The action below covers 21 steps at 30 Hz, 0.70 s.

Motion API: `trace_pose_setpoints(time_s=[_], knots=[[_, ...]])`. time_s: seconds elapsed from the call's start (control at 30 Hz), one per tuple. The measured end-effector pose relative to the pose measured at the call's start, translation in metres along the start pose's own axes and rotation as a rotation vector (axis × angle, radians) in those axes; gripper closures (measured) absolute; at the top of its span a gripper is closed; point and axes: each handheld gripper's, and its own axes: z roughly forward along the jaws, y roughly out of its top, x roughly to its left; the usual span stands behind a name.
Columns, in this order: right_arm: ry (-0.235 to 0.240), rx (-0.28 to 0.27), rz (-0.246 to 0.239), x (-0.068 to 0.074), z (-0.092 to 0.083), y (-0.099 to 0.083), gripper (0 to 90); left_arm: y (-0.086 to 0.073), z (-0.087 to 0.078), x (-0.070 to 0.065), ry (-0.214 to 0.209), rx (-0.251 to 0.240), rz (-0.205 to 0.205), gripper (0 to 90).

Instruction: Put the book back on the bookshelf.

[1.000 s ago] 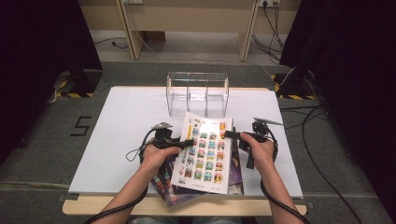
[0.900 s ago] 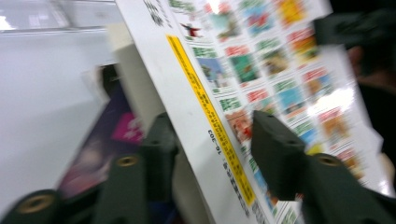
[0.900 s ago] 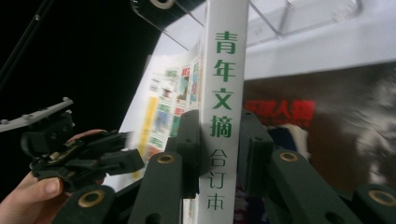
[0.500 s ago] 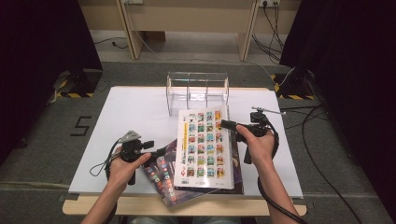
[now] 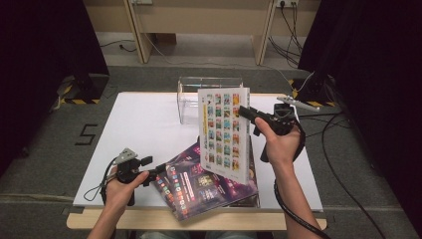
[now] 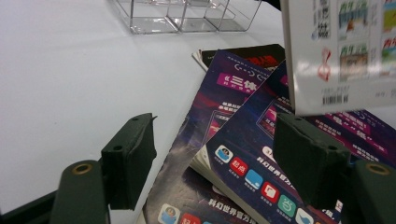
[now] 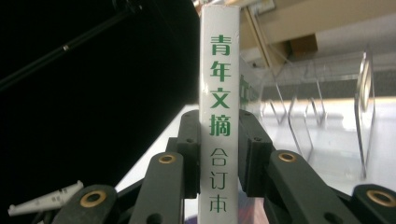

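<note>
White book (image 5: 224, 133) stands upright, spine toward right claw (image 5: 247, 113) clamping it; left claw (image 5: 158, 170) gapes empty

Counts: 1 white book (image 5: 225, 133), lifted at centre. Purple magazines (image 5: 209, 181) on the table at 6 o'clock of it: 2 clearly visible, plus a darker cover (image 6: 243, 53) poking out beneath, so likely 3; exact stack depth unclear. 1 clear acrylic rack (image 5: 191, 99) at 12 o'clock. 2 grippers: left gripper (image 5: 160, 168) at 8 o'clock, right gripper (image 5: 243, 111) at 2 o'clock.
</note>
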Motion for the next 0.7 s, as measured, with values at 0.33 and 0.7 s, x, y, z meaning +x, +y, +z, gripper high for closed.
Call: trace_pose_setpoints(time_s=[0.33,0.7], knots=[[-0.053,-0.112,-0.039,0.010,-0.004,0.034,74.3,-0.002,-0.005,0.007,0.028,-0.016,-0.013,29.9],[-0.149,-0.155,-0.088,0.004,0.001,0.053,74.3,-0.003,-0.005,0.010,0.036,-0.024,-0.015,30.3]])
